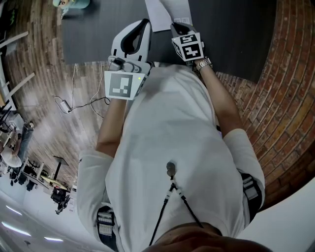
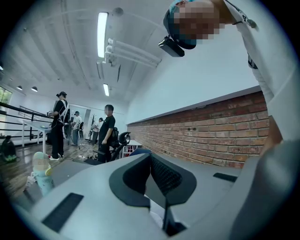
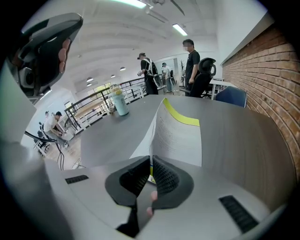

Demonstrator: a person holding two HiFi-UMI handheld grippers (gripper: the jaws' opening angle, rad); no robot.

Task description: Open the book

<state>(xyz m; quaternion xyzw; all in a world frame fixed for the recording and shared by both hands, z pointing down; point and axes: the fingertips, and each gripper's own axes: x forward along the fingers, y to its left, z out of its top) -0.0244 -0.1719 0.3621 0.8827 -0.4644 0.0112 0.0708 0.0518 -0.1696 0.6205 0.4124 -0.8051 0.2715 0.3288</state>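
The book lies on the dark grey table. One white leaf with a yellow band stands lifted on edge. My right gripper is shut on that leaf's near bottom edge and points down at the table. In the head view the white page shows at the top, just beyond the right gripper. My left gripper is held level beside it, to the left. In the left gripper view its jaws are shut with nothing between them, facing the room and a brick wall.
A pale teal tumbler stands at the table's far left, also the tumbler in the left gripper view. A brick wall runs along the table's right side. Several people stand beyond the table, with an office chair. Cables lie on the wooden floor.
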